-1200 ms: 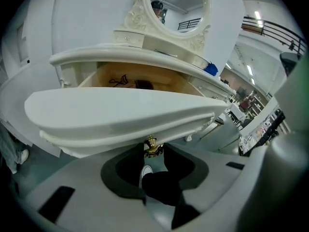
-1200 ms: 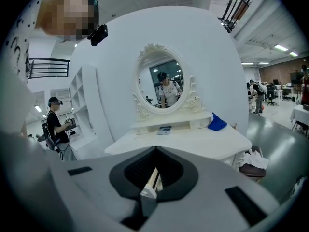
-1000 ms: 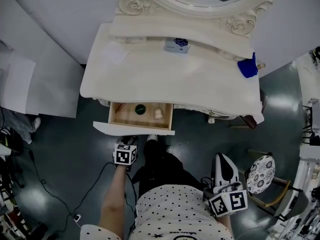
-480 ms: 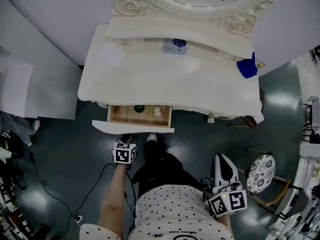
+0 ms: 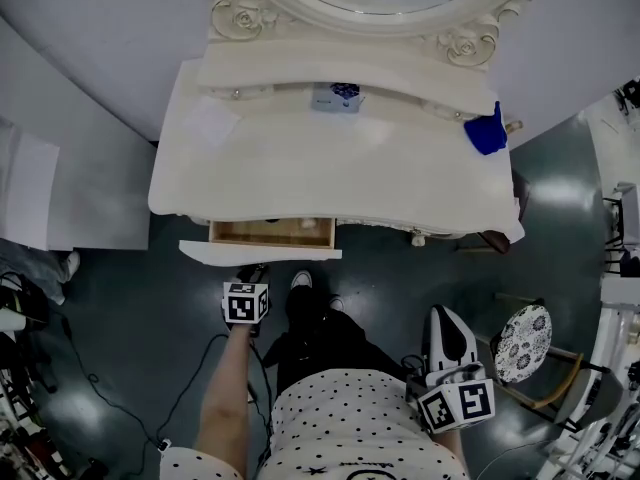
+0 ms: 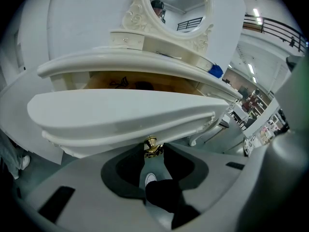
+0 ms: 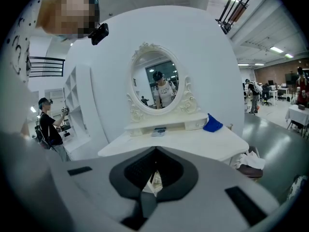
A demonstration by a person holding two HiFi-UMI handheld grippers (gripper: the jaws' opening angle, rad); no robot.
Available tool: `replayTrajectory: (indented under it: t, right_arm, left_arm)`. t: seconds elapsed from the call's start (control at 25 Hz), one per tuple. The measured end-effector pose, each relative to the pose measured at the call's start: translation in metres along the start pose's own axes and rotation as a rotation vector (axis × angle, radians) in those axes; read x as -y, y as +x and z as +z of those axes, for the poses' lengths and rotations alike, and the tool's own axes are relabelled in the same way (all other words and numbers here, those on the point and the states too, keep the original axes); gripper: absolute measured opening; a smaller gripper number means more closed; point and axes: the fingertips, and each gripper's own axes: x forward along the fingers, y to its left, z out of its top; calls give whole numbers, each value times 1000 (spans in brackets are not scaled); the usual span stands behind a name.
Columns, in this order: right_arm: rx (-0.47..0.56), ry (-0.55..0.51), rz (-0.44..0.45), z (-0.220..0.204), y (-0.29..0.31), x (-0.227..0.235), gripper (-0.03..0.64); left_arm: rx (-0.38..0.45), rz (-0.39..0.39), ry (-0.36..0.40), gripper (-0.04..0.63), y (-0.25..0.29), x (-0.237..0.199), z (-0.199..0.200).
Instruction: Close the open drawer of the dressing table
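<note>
Gripping knob (image 6: 152,146) of drawer (image 5: 262,252) w/ left tongs (image 6: 153,152), drawer inside mostly hidden (under tabletop (image 5: 330,168)), right tongs (image 7: 155,151) clenched, empty

Dim, greyish head view; sharp, strongly bowed gripper views with black corners, glare from ceiling lights (image 7: 278,49).

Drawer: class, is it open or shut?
Partly open: a strip of the drawer's wooden inside shows in front of the tabletop.

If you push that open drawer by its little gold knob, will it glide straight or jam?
Probably glides: the drawer is stiff wood, mostly in. The knob sits near the front's middle, so it likely won't skew.
</note>
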Motion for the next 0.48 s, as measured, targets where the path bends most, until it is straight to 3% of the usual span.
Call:
replayTrajectory:
  t: [0.48]
  right_arm:
    - [6,2,-48,9,9,17,8]
  left_arm:
    - [14,13,4,135,22,-10,37]
